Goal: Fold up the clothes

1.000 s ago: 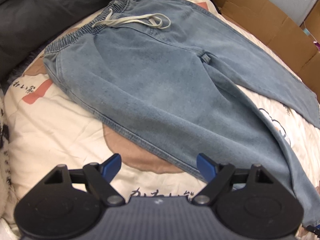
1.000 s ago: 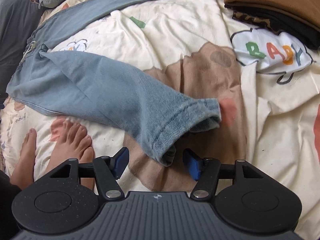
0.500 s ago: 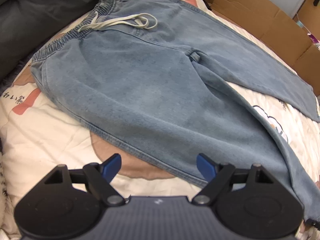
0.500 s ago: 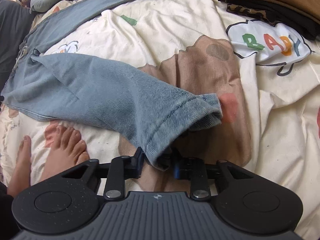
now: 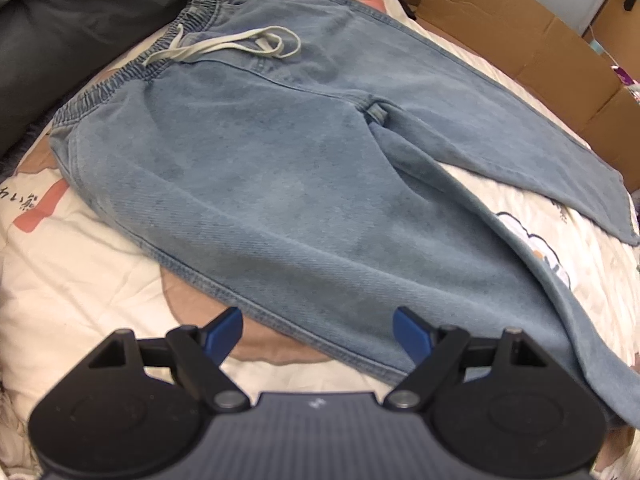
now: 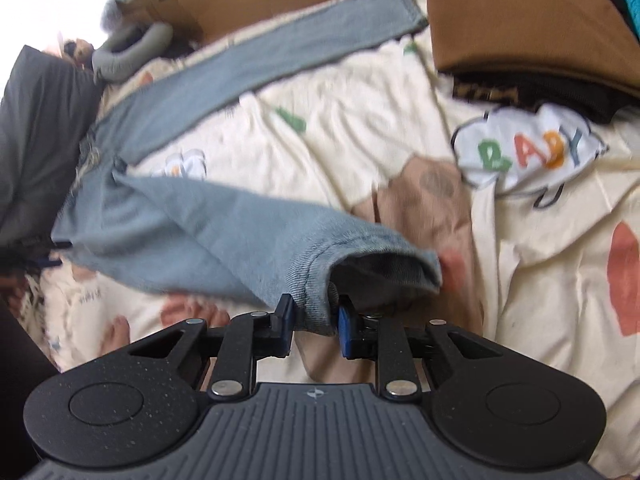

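Bed with cream cartoon-print quilt [image 5: 76, 280], "BABY" cloud print [image 6: 524, 148]. Cardboard sheets [image 5: 520, 28] along far edge, dark bedding [image 5: 60, 28] at head, bright window light upper left.

Light-blue jeans [image 5: 280, 184] spread flat on cream quilt [image 5: 80, 280], left claw [image 5: 318, 332] agape above outer seam

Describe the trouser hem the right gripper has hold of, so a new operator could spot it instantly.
Start at the cream cartoon-print quilt with the light blue jeans spread across it. Follow the near leg away from the drawstring waistband to its stitched cuff, pinched in the right gripper. Unlike the other leg's cuff, flat beside the brown folded garment, this one is lifted and gaping open.
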Motion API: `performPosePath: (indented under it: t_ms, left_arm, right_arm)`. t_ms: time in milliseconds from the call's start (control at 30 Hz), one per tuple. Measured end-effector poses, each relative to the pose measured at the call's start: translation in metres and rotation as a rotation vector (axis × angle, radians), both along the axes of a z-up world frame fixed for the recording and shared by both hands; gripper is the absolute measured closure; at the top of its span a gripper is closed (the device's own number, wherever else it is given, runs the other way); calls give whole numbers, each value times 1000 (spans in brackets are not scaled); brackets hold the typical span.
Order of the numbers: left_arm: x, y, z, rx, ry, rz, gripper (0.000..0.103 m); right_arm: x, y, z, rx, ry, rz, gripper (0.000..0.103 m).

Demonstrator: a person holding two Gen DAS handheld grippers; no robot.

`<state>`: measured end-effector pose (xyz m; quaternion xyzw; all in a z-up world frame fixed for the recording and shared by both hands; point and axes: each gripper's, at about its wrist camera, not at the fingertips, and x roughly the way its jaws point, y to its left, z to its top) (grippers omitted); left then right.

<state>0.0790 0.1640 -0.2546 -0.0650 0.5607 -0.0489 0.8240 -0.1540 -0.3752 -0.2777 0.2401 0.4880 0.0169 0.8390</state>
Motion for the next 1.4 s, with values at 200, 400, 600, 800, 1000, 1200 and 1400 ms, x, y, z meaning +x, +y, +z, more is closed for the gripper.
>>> performPosePath:
  t_ms: [200,400,600,800,1000,1200,1400]
  left_arm:
    - [1,-1,-1,2,-4,-6,19]
    - [2,4,-2,9,-5,3,19]
    - [0,9,-6,15,4,10,19]
    - [-2,11,-11,17,11,10,19]
    - [-2,8,-18,15,17,6,19]
    - [0,1,-19,15,9,-12,19]
    - [3,-1,-18,17,3,-11,19]
  right_arm:
    - [16,-18,13,3,-49,-64,83]
    - [39,-36,16,-21,-66,-112,87]
    - [67,-55,6,-31,-60,-146,90]
    - [92,-73,-11,-29,-29,-196,91]
    - [109,-88,-31,-31,22,-256,91]
    - [130,-99,-42,-55,65,-302,92]
    - [153,-104,-45,-93,89,-335,93]
